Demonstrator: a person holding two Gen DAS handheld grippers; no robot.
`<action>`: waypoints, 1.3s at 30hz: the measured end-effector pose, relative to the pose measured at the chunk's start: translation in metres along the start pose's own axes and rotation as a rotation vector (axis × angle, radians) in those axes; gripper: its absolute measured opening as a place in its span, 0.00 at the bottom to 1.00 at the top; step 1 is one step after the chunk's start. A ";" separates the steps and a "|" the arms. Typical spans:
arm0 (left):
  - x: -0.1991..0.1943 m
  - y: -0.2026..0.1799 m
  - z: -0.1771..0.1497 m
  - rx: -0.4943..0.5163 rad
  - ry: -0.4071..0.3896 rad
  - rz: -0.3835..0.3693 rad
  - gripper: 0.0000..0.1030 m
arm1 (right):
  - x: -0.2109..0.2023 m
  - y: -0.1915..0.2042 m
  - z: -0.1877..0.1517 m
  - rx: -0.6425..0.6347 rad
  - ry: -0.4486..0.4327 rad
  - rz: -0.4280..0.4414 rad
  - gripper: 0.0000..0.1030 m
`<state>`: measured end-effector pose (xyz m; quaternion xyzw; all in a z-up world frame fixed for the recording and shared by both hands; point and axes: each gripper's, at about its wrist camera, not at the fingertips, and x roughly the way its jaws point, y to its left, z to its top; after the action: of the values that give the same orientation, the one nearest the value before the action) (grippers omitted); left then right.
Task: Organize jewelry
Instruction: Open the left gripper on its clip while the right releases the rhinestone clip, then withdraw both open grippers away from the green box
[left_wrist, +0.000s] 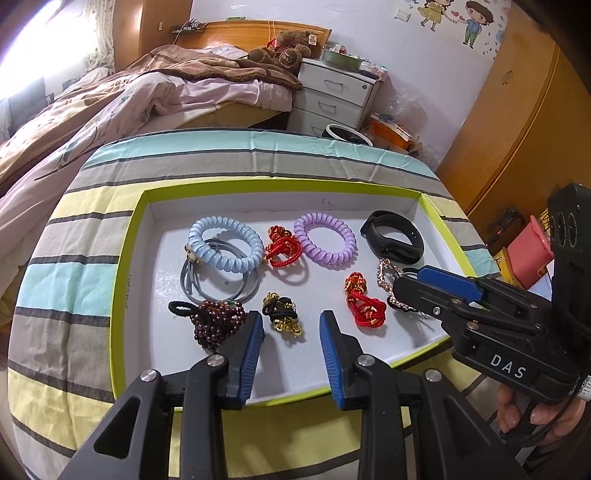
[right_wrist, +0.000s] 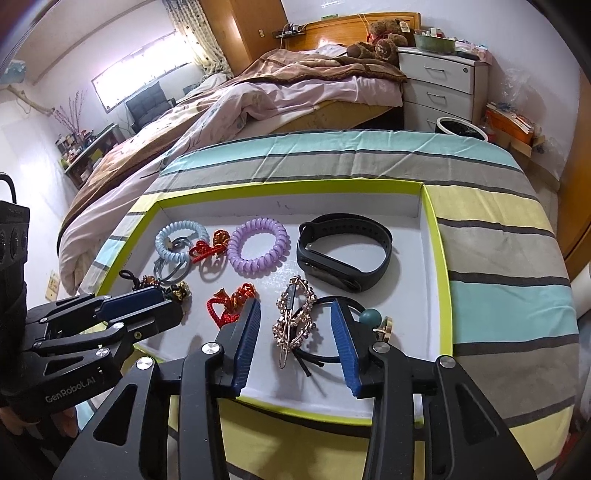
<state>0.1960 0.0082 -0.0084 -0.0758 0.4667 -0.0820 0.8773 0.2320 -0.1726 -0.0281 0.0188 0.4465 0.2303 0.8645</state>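
A white tray with a lime rim (left_wrist: 133, 221) (right_wrist: 437, 258) lies on a striped cloth and holds jewelry. My left gripper (left_wrist: 291, 325) is open over the tray's near edge, astride a black-and-gold hair tie (left_wrist: 282, 317), with dark red beads (left_wrist: 218, 321) at its left finger. My right gripper (right_wrist: 295, 317) is open around a rose-gold rhinestone clip (right_wrist: 295, 317) lying on a black hair tie (right_wrist: 325, 347). Further back lie a blue coil tie (left_wrist: 221, 243), a purple coil tie (left_wrist: 325, 240), a black wristband (left_wrist: 393, 236) and red knotted cords (left_wrist: 364, 302).
The striped cloth covers a table (left_wrist: 258, 155). Behind it stand a bed (left_wrist: 129, 96), a white drawer unit (left_wrist: 332, 96) and a bin (left_wrist: 347, 134). A wooden wardrobe (left_wrist: 517, 129) is at the right. A teal bead and gold ring (right_wrist: 376, 321) lie by my right finger.
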 end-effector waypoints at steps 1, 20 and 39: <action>-0.001 0.000 -0.001 0.000 0.000 0.004 0.31 | -0.001 0.000 -0.001 -0.001 -0.002 -0.001 0.40; -0.060 -0.016 -0.034 0.029 -0.086 0.091 0.31 | -0.056 0.025 -0.027 -0.017 -0.109 -0.058 0.40; -0.103 -0.023 -0.087 0.004 -0.161 0.202 0.41 | -0.092 0.060 -0.080 -0.033 -0.165 -0.142 0.40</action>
<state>0.0651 0.0026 0.0314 -0.0328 0.3999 0.0123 0.9159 0.1009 -0.1712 0.0086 -0.0080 0.3704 0.1734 0.9125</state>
